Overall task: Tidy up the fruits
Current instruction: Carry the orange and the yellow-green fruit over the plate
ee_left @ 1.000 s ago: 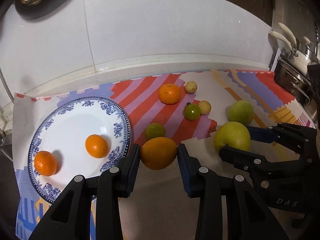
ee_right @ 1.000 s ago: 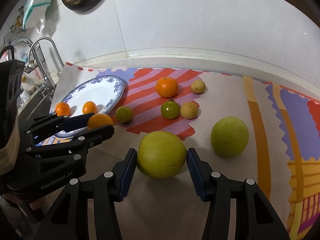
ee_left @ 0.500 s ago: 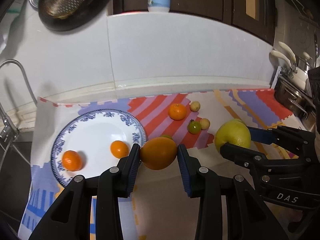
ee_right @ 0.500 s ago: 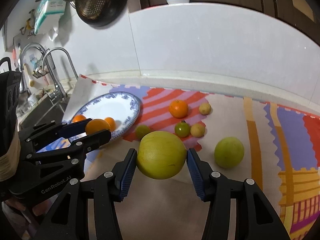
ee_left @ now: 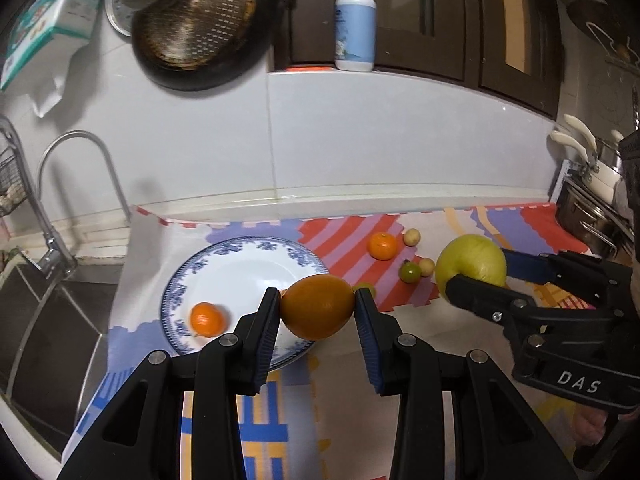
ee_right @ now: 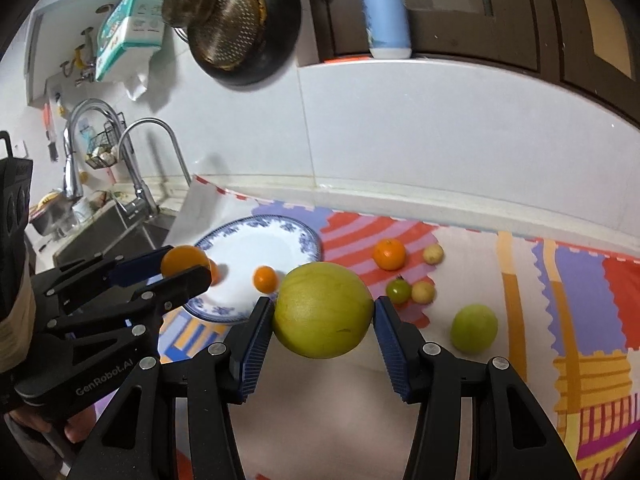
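green fruit point(ee_right: 474, 327) shows only from right wrist.

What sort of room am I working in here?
Most likely a home kitchen: a sink with a faucet at the counter's left, a frying pan hanging on the tiled wall, cooking pots at right.

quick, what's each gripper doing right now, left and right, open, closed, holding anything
Left gripper: closed on the large orange, held above the plate.
Right gripper: closed on the big yellow-green fruit, lifted off the mat.
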### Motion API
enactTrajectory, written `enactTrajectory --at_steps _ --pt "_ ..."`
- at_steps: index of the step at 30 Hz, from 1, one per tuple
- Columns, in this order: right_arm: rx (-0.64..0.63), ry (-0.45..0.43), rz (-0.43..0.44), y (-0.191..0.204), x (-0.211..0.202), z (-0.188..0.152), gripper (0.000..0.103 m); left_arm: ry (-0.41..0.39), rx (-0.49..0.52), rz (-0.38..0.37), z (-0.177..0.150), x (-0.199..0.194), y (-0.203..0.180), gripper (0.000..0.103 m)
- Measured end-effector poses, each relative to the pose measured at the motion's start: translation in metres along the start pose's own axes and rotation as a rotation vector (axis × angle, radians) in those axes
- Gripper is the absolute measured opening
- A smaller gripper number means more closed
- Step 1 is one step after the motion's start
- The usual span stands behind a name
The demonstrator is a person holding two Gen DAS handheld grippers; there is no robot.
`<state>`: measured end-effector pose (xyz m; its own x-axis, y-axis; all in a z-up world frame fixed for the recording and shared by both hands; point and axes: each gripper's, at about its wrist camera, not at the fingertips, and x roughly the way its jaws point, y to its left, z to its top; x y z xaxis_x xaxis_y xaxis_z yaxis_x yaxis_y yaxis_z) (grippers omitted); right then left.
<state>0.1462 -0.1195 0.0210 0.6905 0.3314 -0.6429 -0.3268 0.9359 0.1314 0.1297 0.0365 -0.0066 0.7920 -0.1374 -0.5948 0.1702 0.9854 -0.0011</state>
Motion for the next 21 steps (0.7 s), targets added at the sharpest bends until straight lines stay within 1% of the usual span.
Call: enactTrajectory --at_steps 4,6,9,11,17,21 --pt "-0.036 -0.025 0.002 0.015 -0.005 0.008 0.052 -0.004 -0.009 0.002 0.001 -0.005 0.01 0.038" --pt "-0.034 -0.03 0.004 0.021 -0.006 0.012 0.052 -0.006 -0.007 -0.001 0.003 -0.008 0.016 0.038" --pt "-0.028 -0.028 0.002 0.03 -0.004 0.017 0.052 -0.006 -0.005 -0.012 0.009 -0.01 0.026 0.038" --pt "-0.035 -0.025 0.005 0.035 -0.001 0.02 0.052 -0.016 0.01 -0.001 0.013 -0.01 0.032 0.038" --pt "-0.044 -0.021 0.011 0.051 0.018 0.034 0.052 -0.001 0.011 -0.005 0.023 0.003 0.057 0.038" --pt "-0.052 -0.01 0.02 0.061 0.038 0.045 0.052 0.013 0.003 -0.004 0.028 0.015 0.074 0.038"
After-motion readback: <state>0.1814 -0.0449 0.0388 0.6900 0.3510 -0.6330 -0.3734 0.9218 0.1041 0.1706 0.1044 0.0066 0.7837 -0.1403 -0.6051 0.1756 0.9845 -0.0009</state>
